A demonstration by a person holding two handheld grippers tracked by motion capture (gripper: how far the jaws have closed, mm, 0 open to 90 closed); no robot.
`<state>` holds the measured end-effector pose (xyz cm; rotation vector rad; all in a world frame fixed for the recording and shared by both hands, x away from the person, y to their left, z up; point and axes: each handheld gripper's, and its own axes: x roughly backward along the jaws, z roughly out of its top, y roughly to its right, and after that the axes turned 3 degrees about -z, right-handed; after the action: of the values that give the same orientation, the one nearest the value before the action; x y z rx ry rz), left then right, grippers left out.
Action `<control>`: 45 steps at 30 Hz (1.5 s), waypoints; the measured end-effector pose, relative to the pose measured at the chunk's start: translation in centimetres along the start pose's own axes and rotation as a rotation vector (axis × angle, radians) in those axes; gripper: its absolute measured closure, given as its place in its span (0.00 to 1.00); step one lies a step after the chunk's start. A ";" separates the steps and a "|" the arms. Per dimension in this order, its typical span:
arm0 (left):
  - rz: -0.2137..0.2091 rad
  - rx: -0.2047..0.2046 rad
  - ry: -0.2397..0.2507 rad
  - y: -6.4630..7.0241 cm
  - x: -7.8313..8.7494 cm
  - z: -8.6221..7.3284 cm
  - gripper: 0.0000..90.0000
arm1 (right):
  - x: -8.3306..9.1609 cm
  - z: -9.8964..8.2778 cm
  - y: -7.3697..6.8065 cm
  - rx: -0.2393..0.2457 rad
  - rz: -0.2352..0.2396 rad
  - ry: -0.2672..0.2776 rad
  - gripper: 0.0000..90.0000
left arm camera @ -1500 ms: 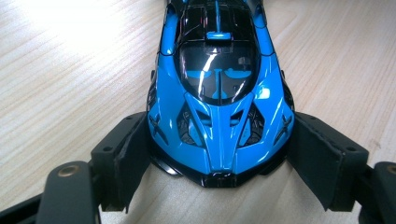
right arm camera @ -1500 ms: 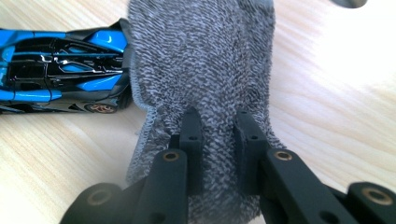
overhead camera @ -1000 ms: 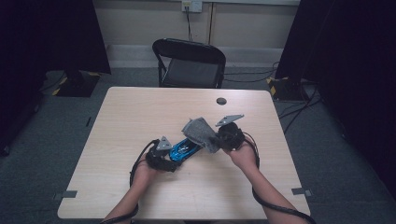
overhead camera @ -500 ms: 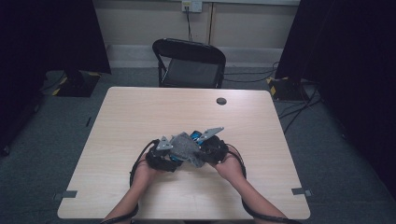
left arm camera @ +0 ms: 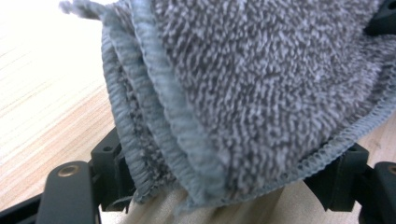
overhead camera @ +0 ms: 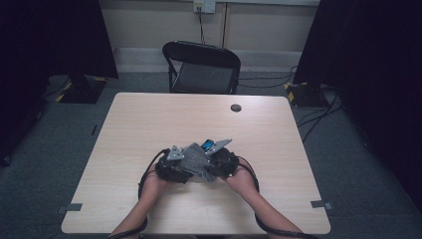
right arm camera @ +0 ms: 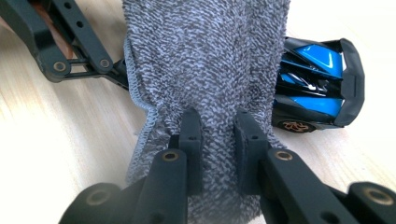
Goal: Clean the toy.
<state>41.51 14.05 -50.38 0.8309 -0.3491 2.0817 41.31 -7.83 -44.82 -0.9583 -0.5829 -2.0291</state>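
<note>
**Grey cloth being worked over a blue toy car**

The right gripper (right arm camera: 218, 135) is pinching a bunched fold of the grey cloth (right arm camera: 205, 60) between its two black jaws, which are standing nearly together with the terry pile squeezed in the narrow gap. Just beyond those fingertips and off to one side, the blue toy car (right arm camera: 322, 84) is sitting on the table (right arm camera: 60, 140), its near flank touching the cloth (the grip seems chosen so the cloth can be dragged or pressed along the bodywork).

The left gripper (overhead camera: 171, 164) is holding its jaws wide apart, and several stacked hems of the cloth (left arm camera: 243, 93) are lying across them. Whether the pads are actually pressing on that wad or merely cradling it, I cannot tell, since the cloth is covering them. My guess is that this hand is steadying the car or the loose end while the other does the wiping.

From the high view, both hands are meeting at the near middle of the table, the cloth (overhead camera: 196, 158) draped between them and a sliver of blue car (overhead camera: 207, 145) peeking out just past it. Farther away, a small dark disc (overhead camera: 236, 107) is resting near the far edge, and a black chair (overhead camera: 203, 67) is standing beyond.
</note>
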 end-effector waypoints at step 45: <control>-0.003 0.003 0.001 0.0 0.0 0.0 0.26 | 0.6 -0.2 5.6 -0.151 -0.104 -0.010 0.85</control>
<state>41.51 14.03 -50.39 0.8316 -0.3438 2.0806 45.55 -11.46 -44.04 -1.0457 -0.4991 -2.1874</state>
